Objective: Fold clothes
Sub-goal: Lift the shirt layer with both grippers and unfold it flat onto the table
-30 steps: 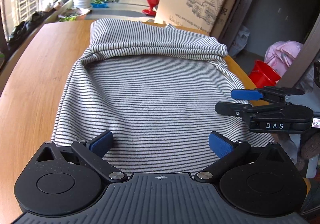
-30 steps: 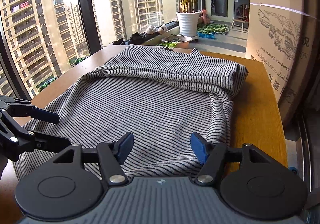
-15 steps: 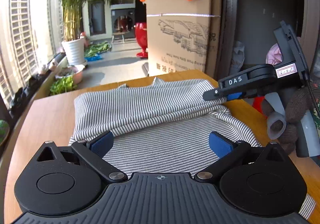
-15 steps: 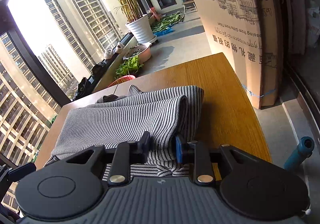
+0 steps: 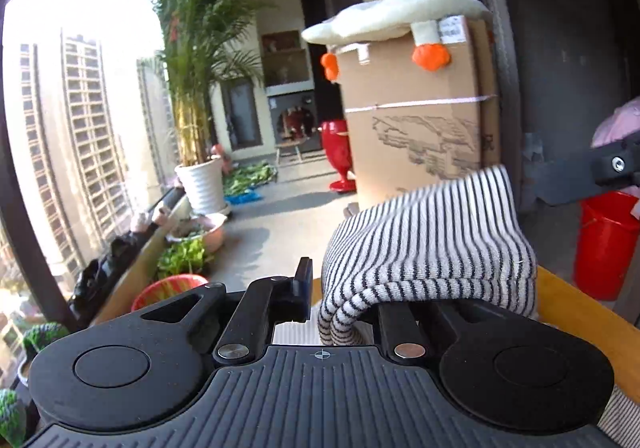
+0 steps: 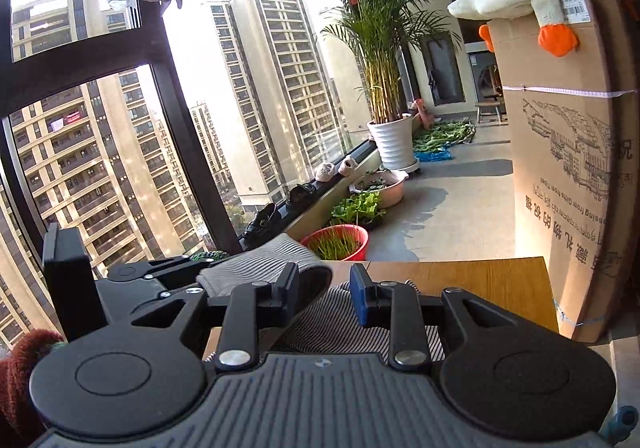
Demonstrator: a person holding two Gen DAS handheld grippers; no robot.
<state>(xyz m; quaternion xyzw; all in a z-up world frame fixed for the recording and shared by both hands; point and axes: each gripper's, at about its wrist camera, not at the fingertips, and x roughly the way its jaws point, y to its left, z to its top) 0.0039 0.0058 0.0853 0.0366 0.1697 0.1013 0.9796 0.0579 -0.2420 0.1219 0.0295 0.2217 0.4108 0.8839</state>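
Left gripper point(image 5: 344, 300) is closing on a bunched fold of the striped shirt point(image 5: 432, 244), lifted above the table point(image 5: 576, 300); the cloth drapes over its right finger, so whether the pads pinch yet cannot be told. Right gripper point(image 6: 324, 292) has its jaws opening, a gap showing between the pads, with the shirt lying lower on the table behind that gap and not pressed. I judge the fold-over step is in hand. Next, the right gripper likely needs a firm hold on its edge, then both carry the cloth across evenly.
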